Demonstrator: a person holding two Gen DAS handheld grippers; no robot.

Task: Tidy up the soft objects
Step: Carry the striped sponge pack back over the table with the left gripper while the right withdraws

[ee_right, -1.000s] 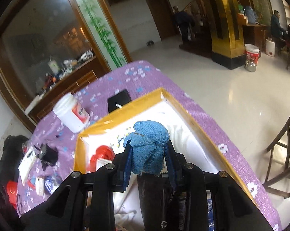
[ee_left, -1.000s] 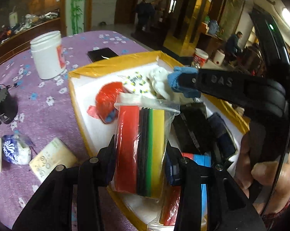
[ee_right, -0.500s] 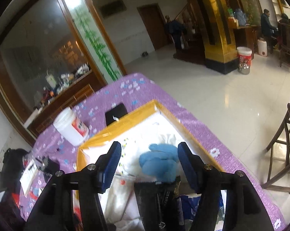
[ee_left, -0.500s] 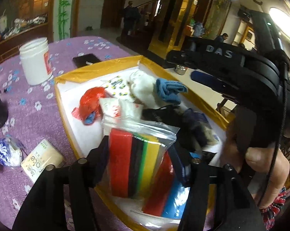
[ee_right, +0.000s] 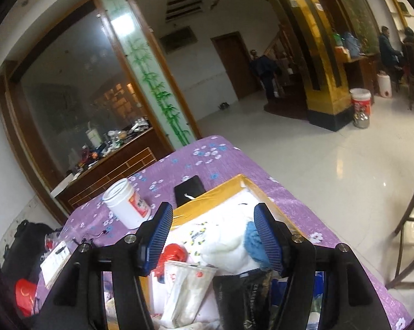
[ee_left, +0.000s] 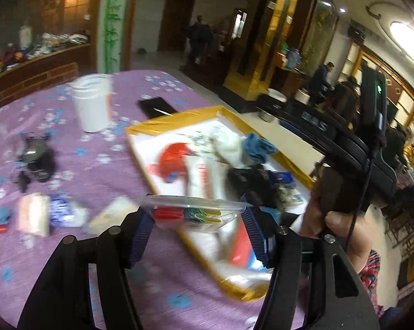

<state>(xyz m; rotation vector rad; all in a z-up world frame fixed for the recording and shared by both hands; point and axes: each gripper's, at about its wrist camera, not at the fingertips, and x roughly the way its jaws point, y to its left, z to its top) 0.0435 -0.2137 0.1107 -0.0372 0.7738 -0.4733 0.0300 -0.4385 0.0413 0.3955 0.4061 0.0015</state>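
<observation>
Newly released sponge bag between spread left gripper fingers

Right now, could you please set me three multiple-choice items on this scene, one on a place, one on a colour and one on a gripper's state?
1. Where does the blue cloth lie?
A. in the yellow-rimmed box
B. on the purple tablecloth
C. inside the white jar

2. What colour are the right gripper pads?
A. red
B. blue
C. green

3. How does the right gripper stand?
A. shut on the cloth
B. shut on the jar
C. open, holding nothing

Key: 1 A, the cloth rests beside white fabric in the box. 2 B, both ribbed pads are blue. 3 C, its fingers are spread apart.
</observation>
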